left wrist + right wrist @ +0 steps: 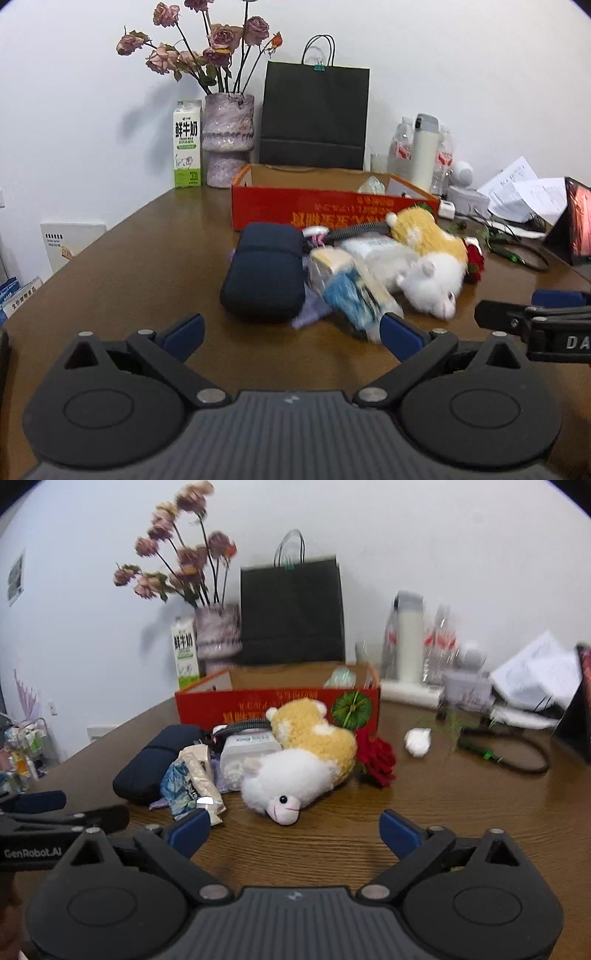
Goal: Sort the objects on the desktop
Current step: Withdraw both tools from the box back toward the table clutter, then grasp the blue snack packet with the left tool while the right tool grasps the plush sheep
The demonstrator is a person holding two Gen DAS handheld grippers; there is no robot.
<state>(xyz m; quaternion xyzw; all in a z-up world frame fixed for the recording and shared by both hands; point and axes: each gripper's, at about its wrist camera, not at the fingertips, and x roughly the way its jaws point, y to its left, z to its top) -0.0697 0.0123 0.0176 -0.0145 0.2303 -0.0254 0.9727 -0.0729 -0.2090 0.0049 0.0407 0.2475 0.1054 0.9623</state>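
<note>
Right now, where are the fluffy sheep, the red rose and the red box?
fluffy sheep [291, 771], right wrist view, on its white body.
red rose [380, 758], right wrist view, on the petals.
red box [314, 210], left wrist view, on its front wall.

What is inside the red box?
The red box is open on top. A pale green bundle peeks out at the back right, and bare cardboard walls show. The front wall hides the bottom, so anything lying low cannot be seen.
</note>
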